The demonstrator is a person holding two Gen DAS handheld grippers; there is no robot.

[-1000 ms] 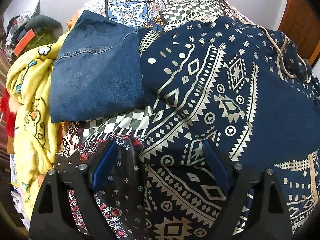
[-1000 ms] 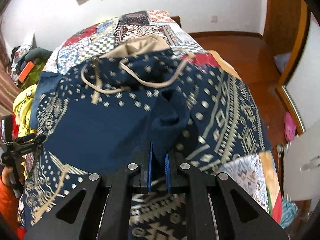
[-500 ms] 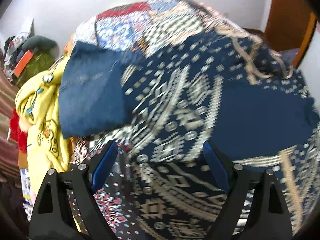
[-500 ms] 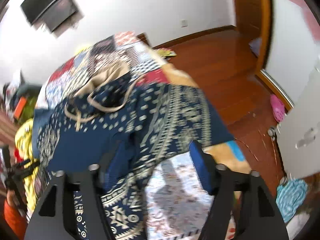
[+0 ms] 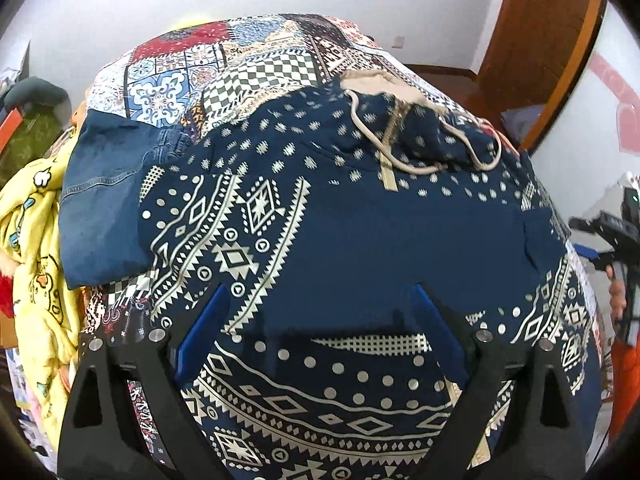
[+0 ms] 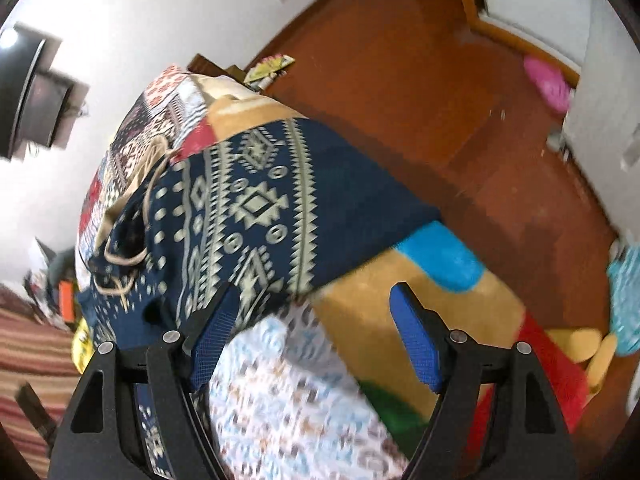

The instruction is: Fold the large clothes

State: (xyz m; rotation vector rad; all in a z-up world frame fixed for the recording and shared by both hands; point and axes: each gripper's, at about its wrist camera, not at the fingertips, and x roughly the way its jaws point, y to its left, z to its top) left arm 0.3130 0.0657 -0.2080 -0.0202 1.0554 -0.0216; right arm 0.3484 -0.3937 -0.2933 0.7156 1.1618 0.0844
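A navy hoodie (image 5: 360, 240) with cream geometric patterns and beige drawstrings lies spread on the patchwork bed; it also shows in the right wrist view (image 6: 256, 208). My left gripper (image 5: 320, 320) is open and empty, hovering over the hoodie's lower part. My right gripper (image 6: 316, 332) is open and empty, over the bed's right edge beside the hoodie's sleeve side. The right gripper's body shows at the far right of the left wrist view (image 5: 612, 236).
Folded blue jeans (image 5: 108, 200) lie left of the hoodie. A yellow cartoon blanket (image 5: 36, 260) hangs at the bed's left side. The patchwork bedspread (image 5: 208, 68) covers the bed. Wooden floor (image 6: 460, 112) and pink slippers (image 6: 548, 84) lie to the right.
My right gripper has opened and let go of the hoodie's navy fold, then swung right toward the bed edge. My left gripper stayed open and tilted up over the hoodie.
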